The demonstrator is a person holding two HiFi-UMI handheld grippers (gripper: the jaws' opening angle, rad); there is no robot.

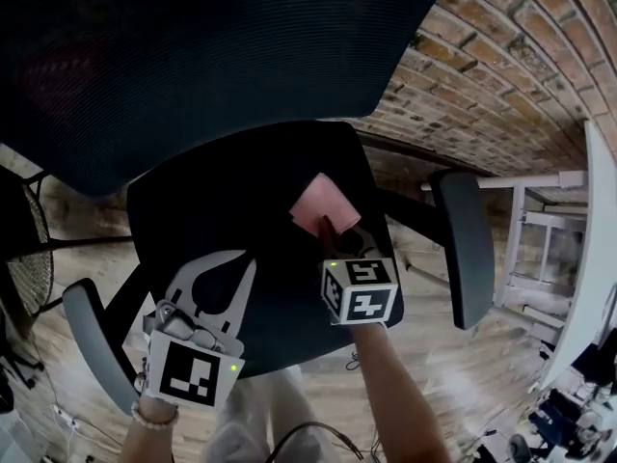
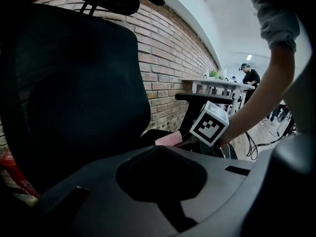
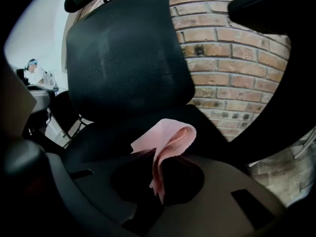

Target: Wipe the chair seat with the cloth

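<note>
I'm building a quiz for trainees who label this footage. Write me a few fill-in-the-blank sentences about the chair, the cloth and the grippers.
1. The cloth over the chair seat is ___ in colour.
2. The hand-held gripper shut on it is the person's ___ one.
3. The left hand-held gripper, jaws together, holds ___.
4. The wall is built of ___.
Missing words: pink; right; nothing; brick.

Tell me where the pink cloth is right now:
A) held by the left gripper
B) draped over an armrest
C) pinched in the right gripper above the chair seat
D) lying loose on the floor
C: the right gripper view shows the pink cloth folded and clamped in the right gripper, and the head view puts it over the chair seat.
</note>
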